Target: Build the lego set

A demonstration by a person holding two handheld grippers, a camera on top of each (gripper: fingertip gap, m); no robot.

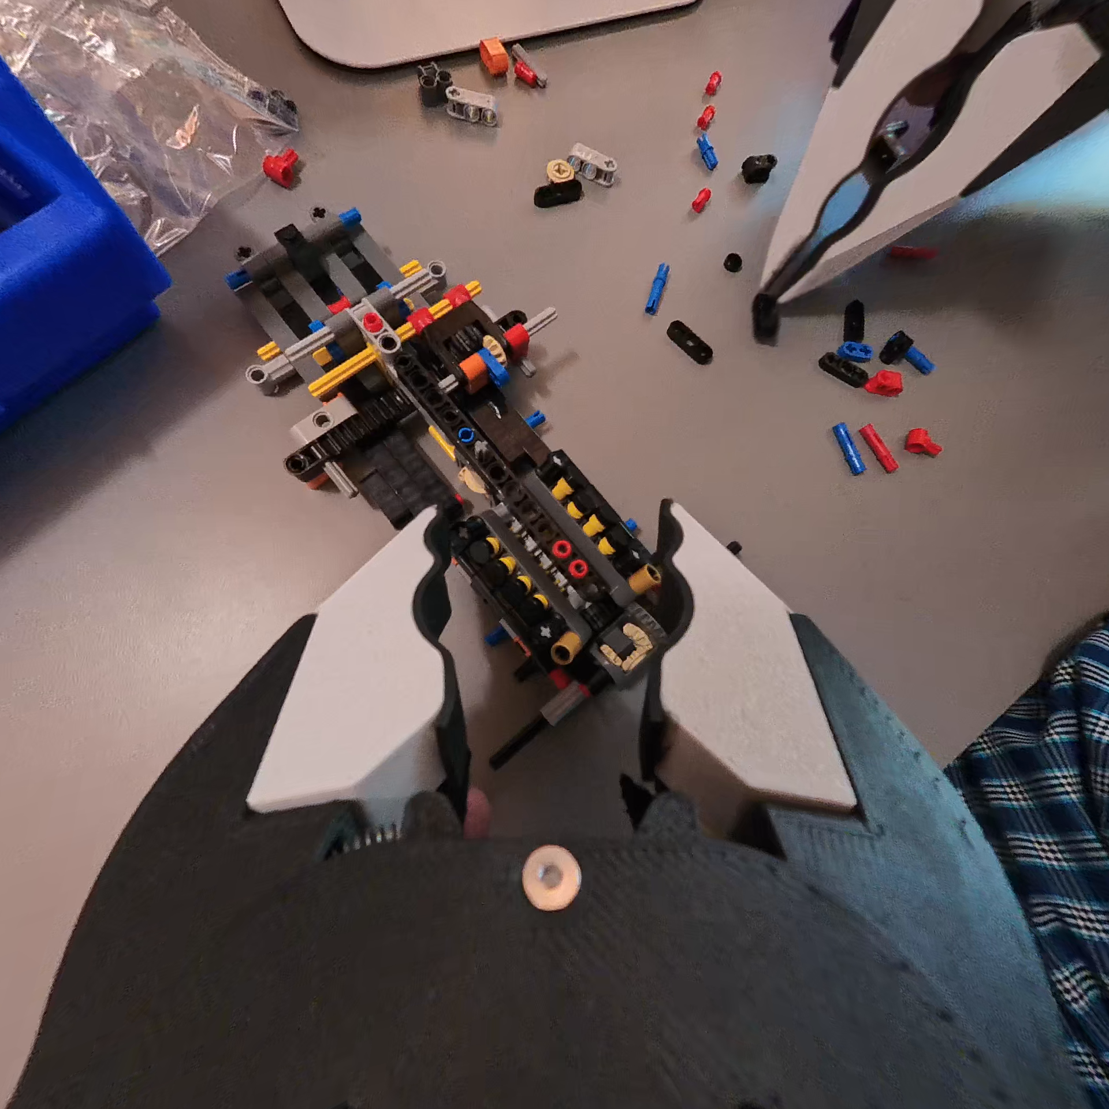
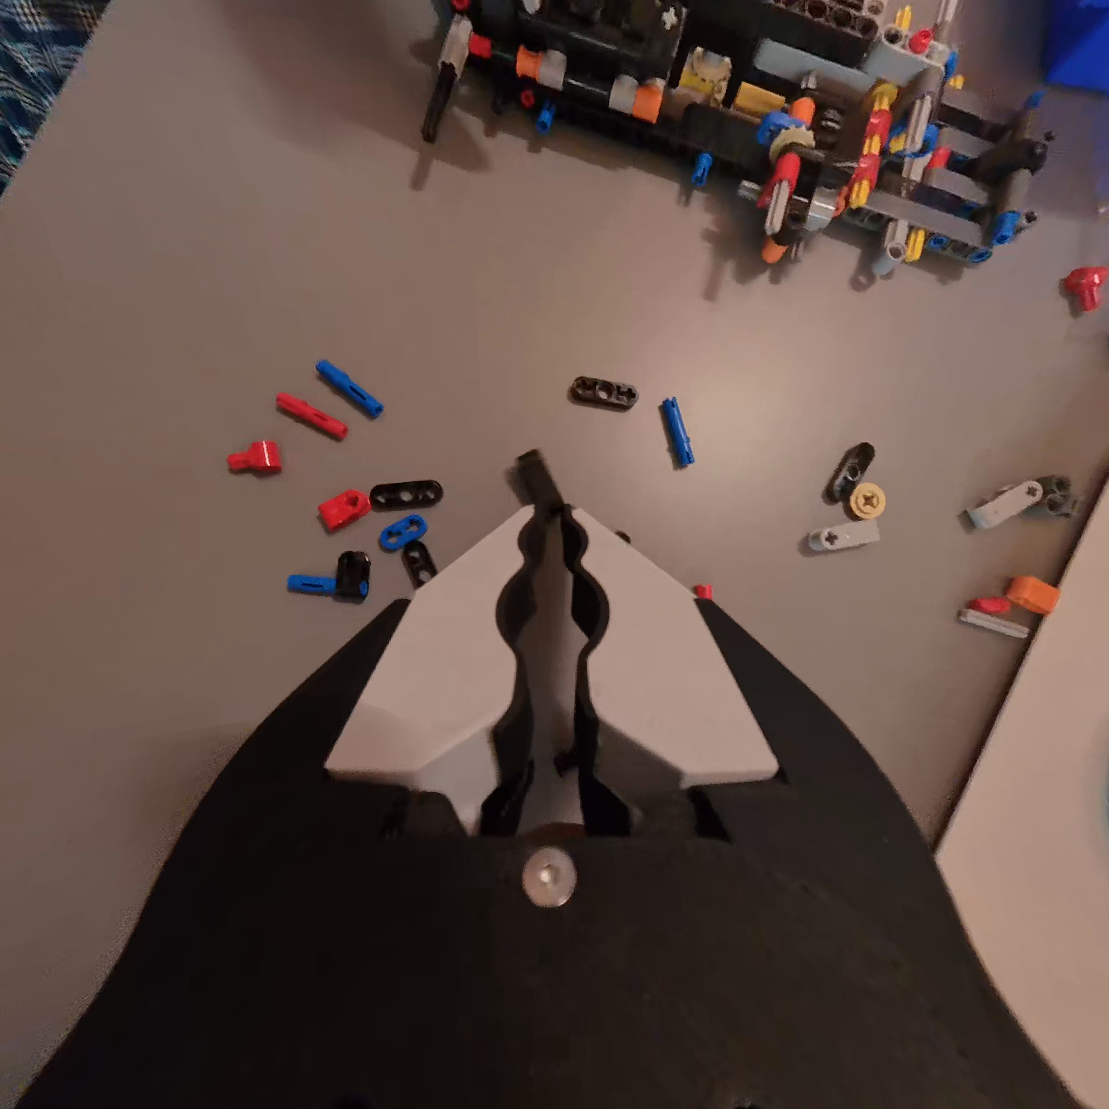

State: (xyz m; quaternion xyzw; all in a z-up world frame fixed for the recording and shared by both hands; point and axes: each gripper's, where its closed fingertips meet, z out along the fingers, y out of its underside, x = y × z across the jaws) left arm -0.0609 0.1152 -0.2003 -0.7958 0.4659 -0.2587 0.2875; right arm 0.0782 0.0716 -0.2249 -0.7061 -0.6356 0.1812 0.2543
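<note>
Partly built lego chassis (image 1: pixel 420 414), long, black/grey beams w/ yellow, red, blue pins, lies flat diag on the table, near end between left jaws. Loose pcs scattered beside it: blue pin (image 2: pixel 678 431), black 3-hole beam (image 2: pixel 603 393), red connector (image 2: pixel 255 459). Small black piece (image 2: pixel 536 474) pinched in right jaws.

Matt grey desk (image 1: pixel 600 252); glossy plastic lego build (image 1: pixel 420 384); crinkled clear film bag (image 1: pixel 138 102); gripper (image 2: pixel 549 510) of matt, finely ridged black plastic, with bright metal screw (image 2: pixel 549 877); checked cloth (image 1: pixel 1056 798).
</note>
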